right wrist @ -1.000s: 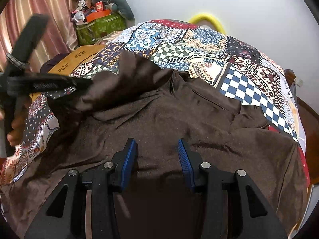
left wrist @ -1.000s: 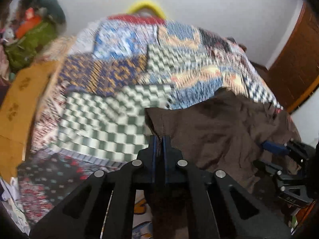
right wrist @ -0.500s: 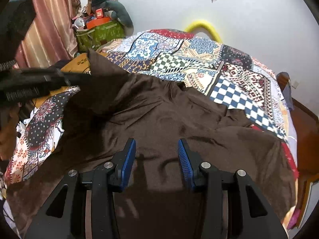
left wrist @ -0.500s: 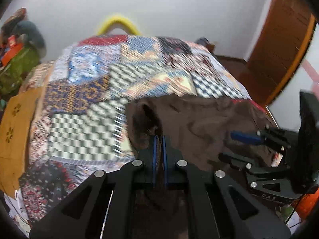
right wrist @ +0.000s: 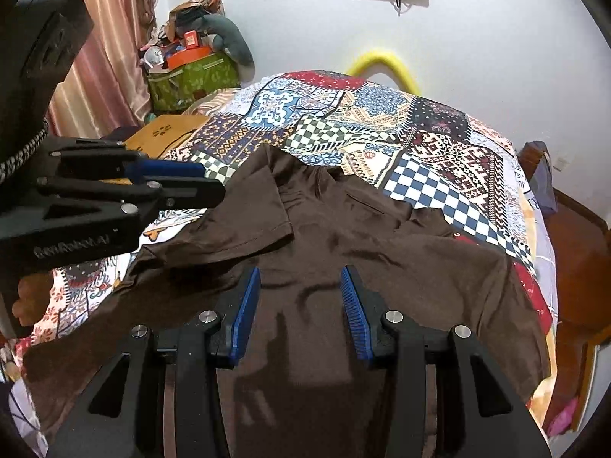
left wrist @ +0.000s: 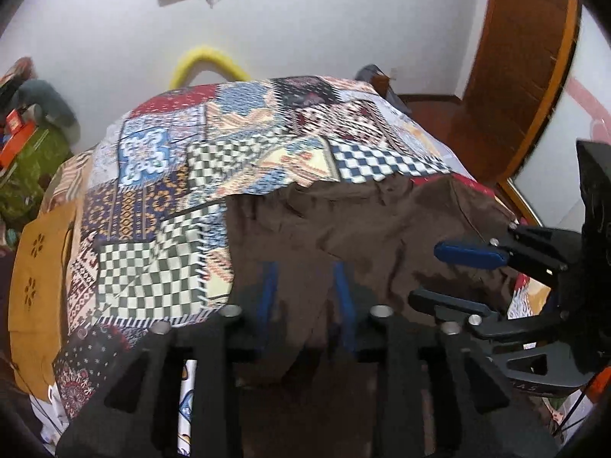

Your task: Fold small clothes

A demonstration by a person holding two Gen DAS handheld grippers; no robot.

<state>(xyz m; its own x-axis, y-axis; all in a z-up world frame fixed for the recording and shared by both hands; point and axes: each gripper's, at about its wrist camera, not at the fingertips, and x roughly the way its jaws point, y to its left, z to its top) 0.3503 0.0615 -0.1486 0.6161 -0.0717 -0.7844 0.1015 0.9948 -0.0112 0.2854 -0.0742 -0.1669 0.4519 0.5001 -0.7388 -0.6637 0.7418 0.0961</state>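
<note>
Shirt [right wrist: 343,252]: brown, spread across the lower centre of the right wrist view on the patchwork bedcover [right wrist: 439,145]; its left sleeve is folded inward over the body.
Bedcover: fills the upper centre of both views; nearly the whole shirt lies on it.
Left gripper [left wrist: 305,290]: jaws have just been opening; nothing pinched, cloth lies below them.
Right gripper [right wrist: 299,307]: jaws apart, empty, above the shirt's lower middle.
Risk: judged likely, the released sleeve fold may slide back open, since the fabric looks slippery and wrinkled.
Risk: a low pass by either gripper could snag and drag the fold.
</note>
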